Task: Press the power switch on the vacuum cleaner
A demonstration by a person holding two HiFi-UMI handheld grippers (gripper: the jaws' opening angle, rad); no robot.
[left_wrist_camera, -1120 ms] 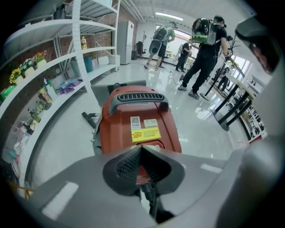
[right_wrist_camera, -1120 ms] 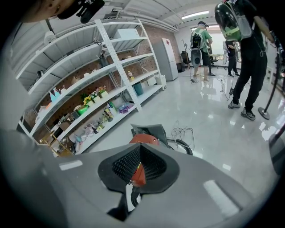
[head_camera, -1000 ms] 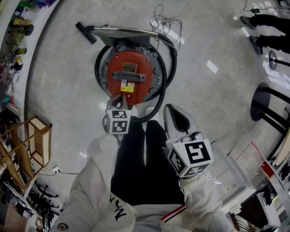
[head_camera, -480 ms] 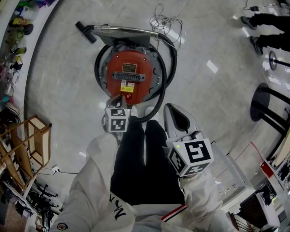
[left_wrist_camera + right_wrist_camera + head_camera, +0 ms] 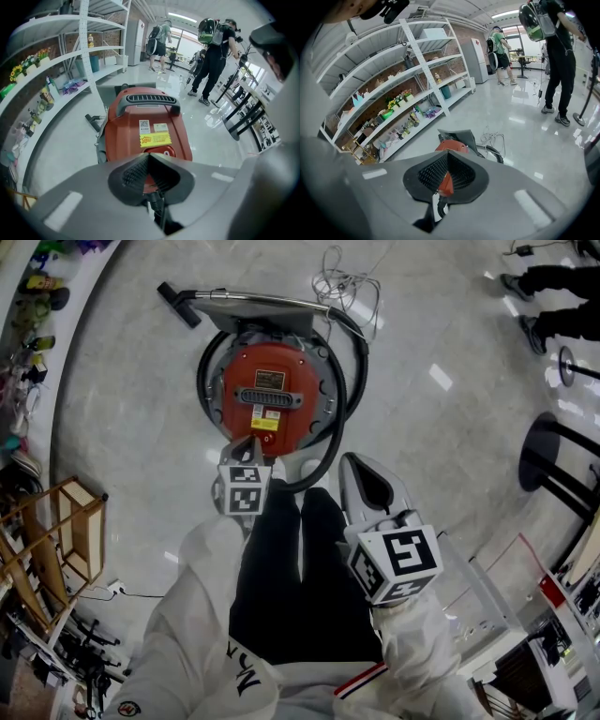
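Note:
A round red vacuum cleaner (image 5: 272,395) stands on the pale floor just ahead of the person's legs, with a black handle slot and a yellow label on top. In the left gripper view the vacuum cleaner (image 5: 145,126) fills the middle, and a round red switch (image 5: 160,151) shows just below the yellow label. My left gripper (image 5: 246,442) is shut, its tip over the machine's near edge and right above that switch; touching or not, I cannot tell. My right gripper (image 5: 354,468) is shut and empty, held above the legs to the right of the black hose (image 5: 333,442).
A metal wand (image 5: 262,302) with a floor nozzle lies behind the vacuum, next to a loose coil of cable (image 5: 347,282). Curved shelves run along the left, with a wooden rack (image 5: 66,540) below. People stand at the top right (image 5: 553,282), near a black stool base (image 5: 553,456).

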